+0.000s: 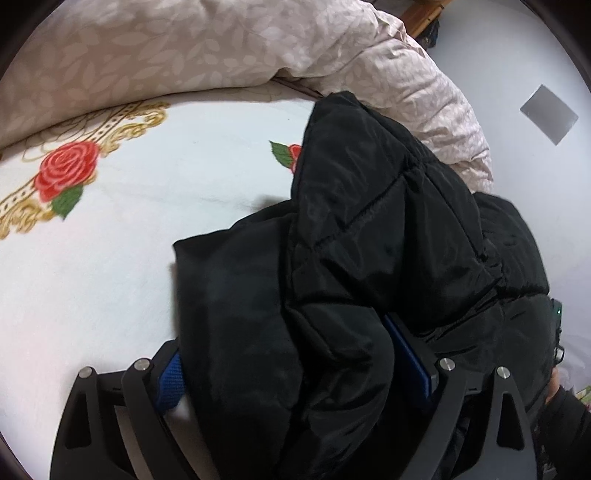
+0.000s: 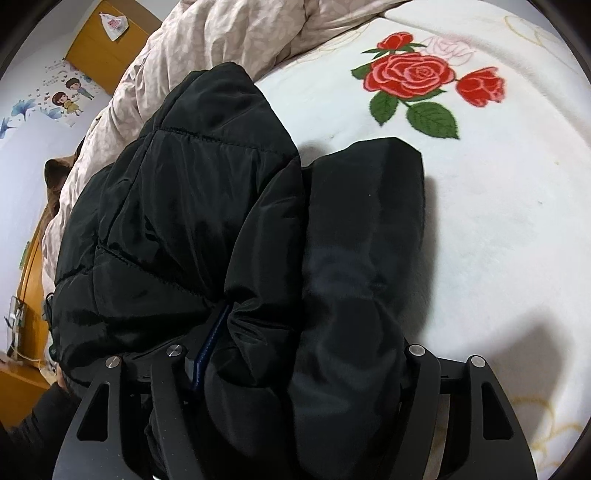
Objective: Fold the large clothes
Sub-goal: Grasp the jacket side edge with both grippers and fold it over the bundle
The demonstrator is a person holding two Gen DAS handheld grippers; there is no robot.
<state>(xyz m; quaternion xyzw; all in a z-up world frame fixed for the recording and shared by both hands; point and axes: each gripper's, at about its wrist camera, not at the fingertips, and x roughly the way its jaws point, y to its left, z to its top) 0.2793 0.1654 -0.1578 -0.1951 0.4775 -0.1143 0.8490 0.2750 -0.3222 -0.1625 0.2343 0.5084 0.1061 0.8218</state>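
A black padded jacket point(image 1: 388, 229) lies folded in a bulky heap on a white bedspread with red roses point(image 1: 110, 258). In the left wrist view my left gripper point(image 1: 288, 347) straddles the near end of the heap. Its jaws stand wide, and the blue left pad point(image 1: 170, 380) shows its face beside the fabric. The blue right pad point(image 1: 410, 354) is tucked under a fold. In the right wrist view the jacket point(image 2: 177, 206) bunches between the fingers of my right gripper point(image 2: 314, 336). There the cloth puckers around the left pad point(image 2: 207, 354), while the right fingertip is hidden by fabric.
A beige leaf-patterned duvet point(image 1: 221, 40) is heaped along the far side of the bed. The same duvet point(image 2: 207, 33) borders the jacket in the right wrist view. A person's dark sleeve point(image 2: 40, 417) shows at the lower left. A wooden door point(image 2: 107, 48) and stickered wall stand beyond.
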